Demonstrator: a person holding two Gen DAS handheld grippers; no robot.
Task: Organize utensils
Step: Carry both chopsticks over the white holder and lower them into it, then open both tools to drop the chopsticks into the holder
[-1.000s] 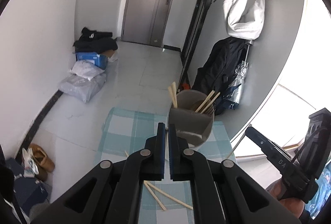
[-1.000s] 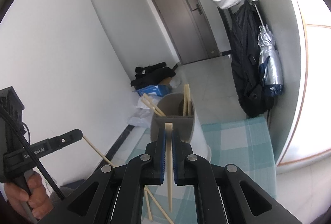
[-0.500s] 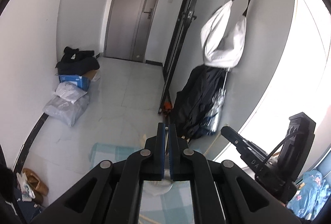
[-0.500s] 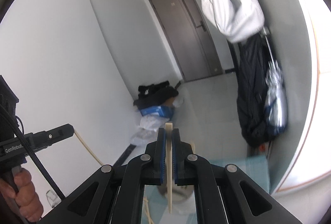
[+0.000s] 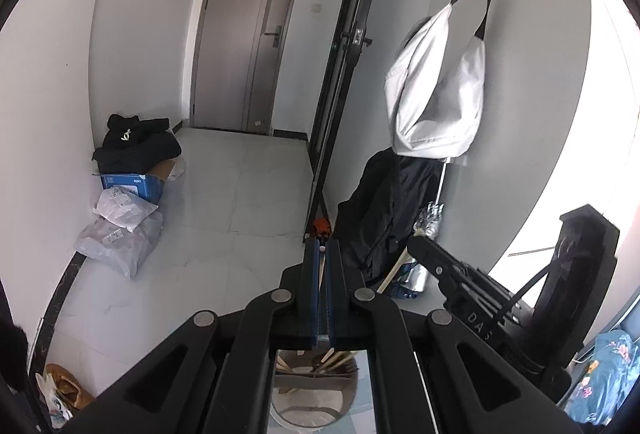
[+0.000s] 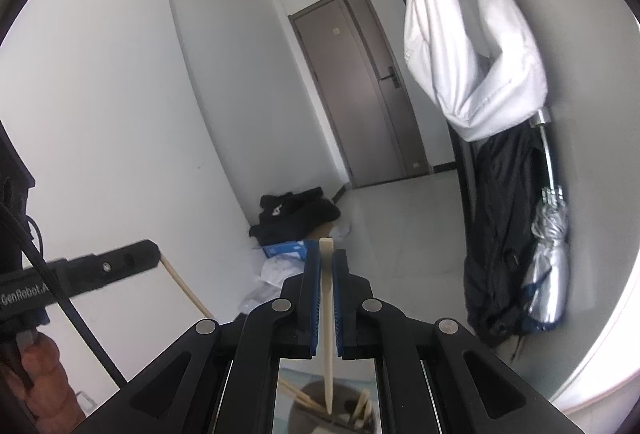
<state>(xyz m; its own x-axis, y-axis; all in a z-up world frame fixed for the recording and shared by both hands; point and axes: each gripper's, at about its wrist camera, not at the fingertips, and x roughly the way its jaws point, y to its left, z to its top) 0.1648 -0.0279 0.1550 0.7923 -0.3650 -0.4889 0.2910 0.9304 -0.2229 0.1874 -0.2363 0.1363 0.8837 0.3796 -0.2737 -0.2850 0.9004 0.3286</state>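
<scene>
1. A grey door (image 5: 244, 37) stands shut at the end of the hall; a black-framed door (image 5: 340, 81) is nearer, on the right.
2. A white bag (image 5: 436, 97) hangs on the wall above a black jacket (image 5: 380, 218); a silver umbrella (image 6: 550, 266) hangs beside them.
3. Black clothes (image 5: 136, 145) lie on a blue box (image 5: 132, 185); white parcels (image 5: 120, 230) sit just beside it.

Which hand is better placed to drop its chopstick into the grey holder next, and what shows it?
Right, probably. The right gripper holds its chopstick upright, tip just above the grey holder. The left gripper's chopstick slants off to the side.
</scene>
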